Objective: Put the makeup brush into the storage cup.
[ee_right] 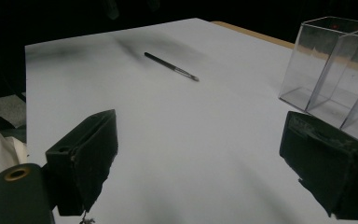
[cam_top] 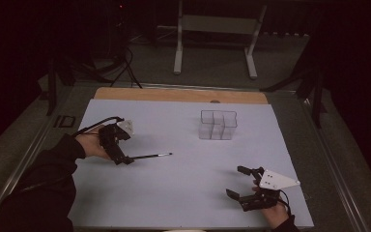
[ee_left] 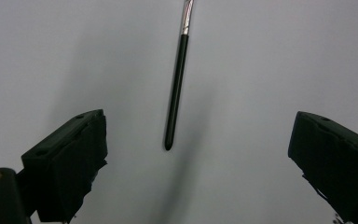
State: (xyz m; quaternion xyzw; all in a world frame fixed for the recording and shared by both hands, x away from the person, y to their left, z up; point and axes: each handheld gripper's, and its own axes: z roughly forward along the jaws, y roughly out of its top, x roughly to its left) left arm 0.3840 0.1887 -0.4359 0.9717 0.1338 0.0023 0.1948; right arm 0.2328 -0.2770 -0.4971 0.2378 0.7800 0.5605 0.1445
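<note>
On the white sheet [cam_top: 174,193] in the high view, a thin black brush [cam_top: 152,155] lies flat left of centre, its near end just at the left gripper [cam_top: 124,159]. A clear divided box [cam_top: 217,124] stands well beyond it, nothing between. Right gripper [cam_top: 239,182] sits near the front right edge, jaws spread, empty.

Left gripper view: jaws wide apart, brush [ee_left: 176,93] lying between and ahead of them, untouched.

Right gripper view: jaws apart; brush [ee_right: 170,66] far off, box [ee_right: 326,70] close at right.
</note>
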